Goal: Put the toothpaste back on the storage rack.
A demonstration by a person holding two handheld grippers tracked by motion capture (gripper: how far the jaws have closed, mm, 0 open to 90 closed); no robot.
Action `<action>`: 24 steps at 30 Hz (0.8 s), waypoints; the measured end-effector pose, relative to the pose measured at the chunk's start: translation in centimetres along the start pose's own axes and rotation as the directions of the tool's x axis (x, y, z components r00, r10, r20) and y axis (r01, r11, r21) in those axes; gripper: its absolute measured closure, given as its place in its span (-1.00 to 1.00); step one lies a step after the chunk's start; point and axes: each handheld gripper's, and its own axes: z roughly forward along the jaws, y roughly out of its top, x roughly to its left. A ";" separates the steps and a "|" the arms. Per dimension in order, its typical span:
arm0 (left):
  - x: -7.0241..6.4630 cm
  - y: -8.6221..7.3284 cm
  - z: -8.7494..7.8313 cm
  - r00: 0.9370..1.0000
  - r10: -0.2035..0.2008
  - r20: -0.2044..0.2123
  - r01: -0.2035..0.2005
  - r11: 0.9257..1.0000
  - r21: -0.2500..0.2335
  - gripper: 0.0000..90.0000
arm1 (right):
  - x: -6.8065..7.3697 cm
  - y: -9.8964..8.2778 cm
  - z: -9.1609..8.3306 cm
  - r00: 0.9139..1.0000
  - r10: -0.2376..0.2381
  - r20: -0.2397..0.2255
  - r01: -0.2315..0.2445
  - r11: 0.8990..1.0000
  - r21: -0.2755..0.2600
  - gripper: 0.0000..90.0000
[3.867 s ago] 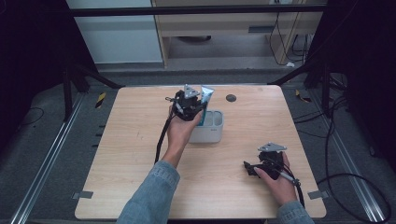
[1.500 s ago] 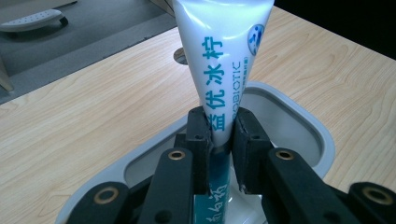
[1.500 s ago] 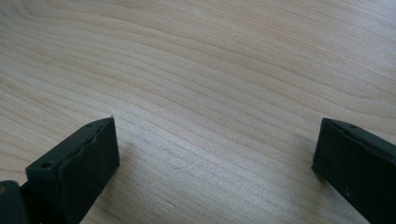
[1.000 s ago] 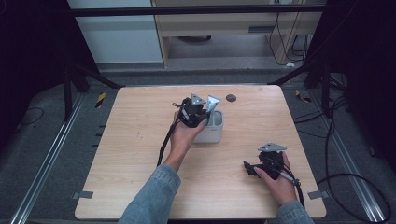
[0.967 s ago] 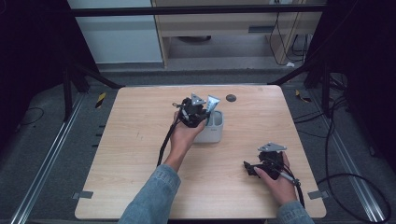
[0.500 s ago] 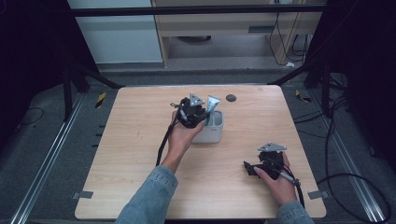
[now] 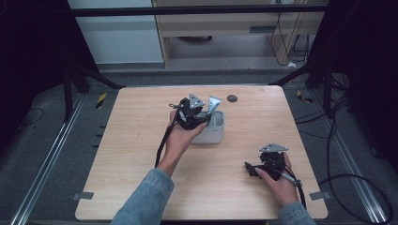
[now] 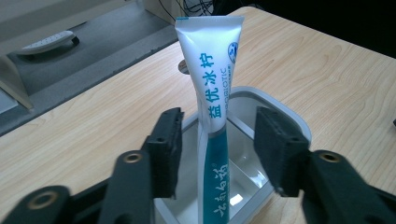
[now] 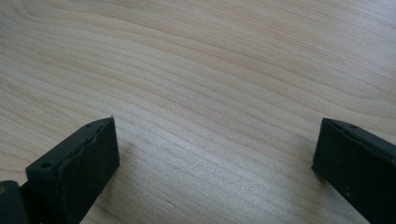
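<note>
A soft plastic toothpaste tube [image 8: 212,107], white on the upper half and teal on the lower, carries blue printed characters and ends in a flat crimped seal at the top. It stands nearly upright, leaning slightly, inside a light grey rounded-rectangular plastic holder [image 8: 285,122] with smooth glossy inner walls. The holder sits on the pale wood-grain worktop [image 7: 141,154], towards the far middle. A small dark round disc [image 7: 232,98] lies on the worktop just beyond the holder; its material cannot be made out from the high view.

The left tool [image 8: 219,147] is held above the near rim of the holder, pointing forward and slightly down. Its jaws have just been opening: the black, matt, textured pads [image 8: 170,144] stand on either side of the tube with a visible gap on each side, so the tube is between them but not pressed. The left hand [image 7: 180,136] wraps the tool body from below, forearm in a blue denim sleeve [image 7: 145,199].

The right tool [image 9: 217,158] rests low over bare worktop near the right front, jaws spread wide with nothing between them. The right hand [image 7: 277,180] grips it from behind.
</note>
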 end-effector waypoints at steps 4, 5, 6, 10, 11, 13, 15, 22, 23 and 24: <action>-0.1 0.1 -0.3 1.000 0.008 0.015 -0.008 1.000 0.004 -0.15 | 0.0 0.0 0.0 1.000 0.000 0.000 0.000 1.000 0.000 -0.99; -0.1 0.1 -0.4 1.000 0.010 0.027 -0.010 1.000 0.008 -0.18 | 0.0 0.0 0.0 1.000 0.000 0.000 0.000 1.000 0.000 -0.99; -0.1 0.1 -0.5 0.999 0.010 0.032 -0.011 1.000 0.009 -0.22 | 0.0 0.0 0.0 1.000 0.000 0.000 0.000 1.000 0.000 -0.99; -0.2 0.1 -0.8 0.999 0.013 0.048 -0.014 1.000 0.017 -0.35 | 0.0 0.0 0.0 1.000 0.000 0.000 0.000 1.000 0.000 -0.99; -0.2 0.1 -0.9 0.999 0.014 0.049 -0.014 1.000 0.018 -0.37 | 0.0 0.0 0.0 1.000 0.000 0.000 0.000 1.000 0.000 -0.99; -0.2 0.1 -1.0 0.999 0.026 0.041 -0.027 0.999 0.023 -0.46 | 0.0 0.0 0.0 1.000 0.000 0.000 0.000 1.000 0.000 -0.99; -0.3 0.1 -1.2 0.999 0.032 0.042 -0.033 0.999 0.028 -0.53 | 0.0 0.0 0.0 1.000 0.000 0.000 0.000 1.000 0.000 -0.99; -0.7 0.1 -1.8 0.997 0.045 0.062 -0.047 0.998 0.034 -0.64 | 0.0 0.0 0.0 1.000 0.001 0.000 -0.001 1.000 0.000 -0.99; -0.8 0.1 -1.8 0.997 0.050 0.064 -0.052 0.998 0.035 -0.66 | 0.0 0.0 0.0 1.000 0.000 0.000 0.000 1.000 0.000 -0.99; -0.9 0.1 -1.9 0.996 0.056 0.068 -0.059 0.998 0.039 -0.68 | 0.0 0.0 0.0 1.000 0.001 0.000 -0.001 1.000 0.000 -0.99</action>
